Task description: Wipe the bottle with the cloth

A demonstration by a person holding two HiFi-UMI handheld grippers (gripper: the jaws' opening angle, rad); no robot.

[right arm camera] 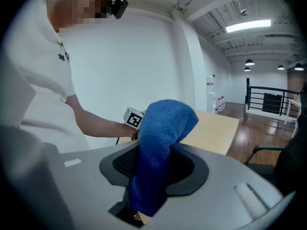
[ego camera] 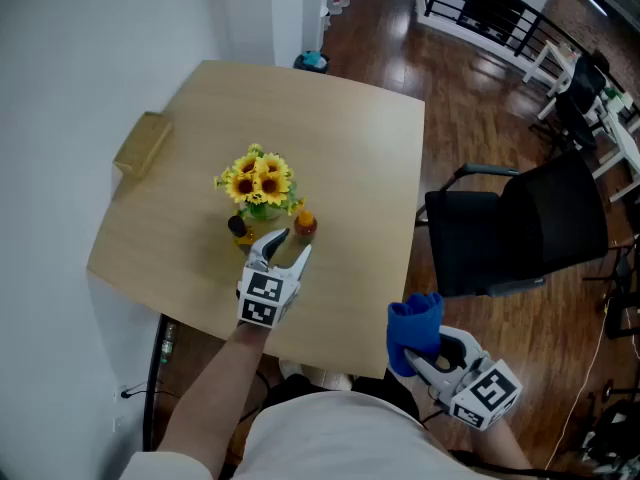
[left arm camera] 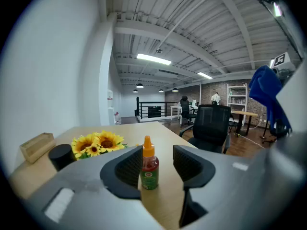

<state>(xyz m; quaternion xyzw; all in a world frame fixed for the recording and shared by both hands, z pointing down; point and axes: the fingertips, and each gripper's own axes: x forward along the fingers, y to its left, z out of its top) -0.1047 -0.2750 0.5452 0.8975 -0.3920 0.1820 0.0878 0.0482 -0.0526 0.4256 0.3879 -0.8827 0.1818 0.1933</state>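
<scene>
Bottle (left arm camera: 149, 169), small and orange-capped, is seen upright on the wooden surface (ego camera: 350, 148) just beside the sunflowers (ego camera: 258, 180), framed between the spread left tongs (ego camera: 293, 244); no contact can be made out. A blue cloth (right arm camera: 160, 143) is clamped in the right tongs (right arm camera: 154, 166), held beyond the surface's near edge

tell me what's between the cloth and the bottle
Bare table only, per the head view: the bottle stands on it, the cloth in the right gripper hangs past its near edge.
</scene>
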